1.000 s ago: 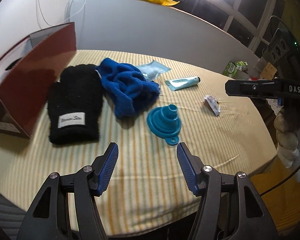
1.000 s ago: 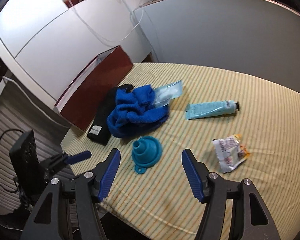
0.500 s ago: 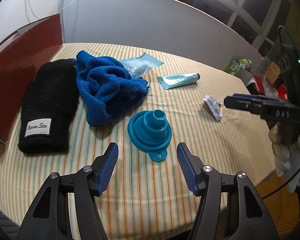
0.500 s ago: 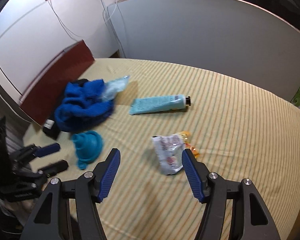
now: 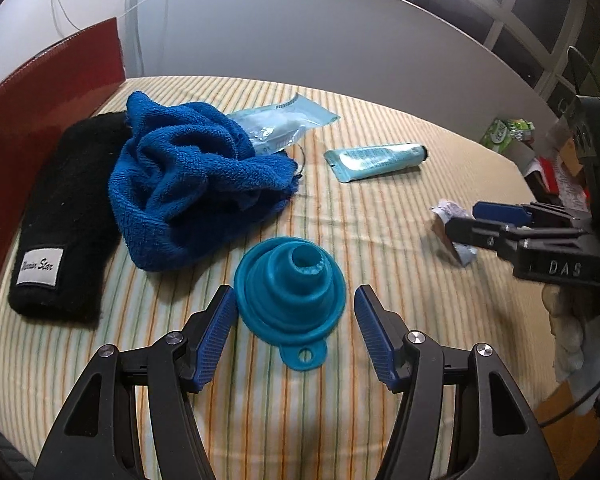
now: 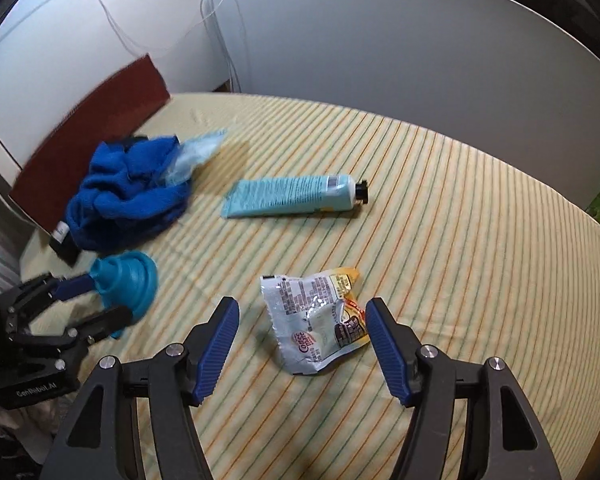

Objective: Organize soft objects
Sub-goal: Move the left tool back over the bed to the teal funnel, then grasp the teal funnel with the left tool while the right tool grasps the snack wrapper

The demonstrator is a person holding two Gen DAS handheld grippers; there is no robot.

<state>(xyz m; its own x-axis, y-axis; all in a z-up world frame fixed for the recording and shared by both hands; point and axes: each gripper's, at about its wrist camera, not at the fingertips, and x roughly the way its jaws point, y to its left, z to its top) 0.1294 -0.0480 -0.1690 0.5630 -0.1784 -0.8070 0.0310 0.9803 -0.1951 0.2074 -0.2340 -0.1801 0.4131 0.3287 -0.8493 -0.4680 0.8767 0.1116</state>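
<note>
A teal silicone funnel [image 5: 290, 290] lies between the open fingers of my left gripper [image 5: 295, 334], which is close over it; it also shows in the right wrist view [image 6: 126, 282]. My right gripper [image 6: 302, 342] is open around a crumpled silver snack packet [image 6: 318, 314], seen also in the left wrist view [image 5: 452, 226]. A crumpled blue towel [image 5: 192, 184] lies beside a black knit glove [image 5: 60, 216]. A teal tube [image 6: 292, 196] and a clear blue pouch [image 5: 278, 128] lie further back.
Everything rests on a striped yellow tablecloth [image 6: 460, 240]. A dark red box [image 5: 32, 120] stands at the left edge. A white curved wall [image 5: 340, 40] runs behind the table. The table's right edge drops off near clutter [image 5: 512, 136].
My left gripper has moved forward and down until the funnel sits between its fingers. My right gripper has swung right and closed in over the snack packet.
</note>
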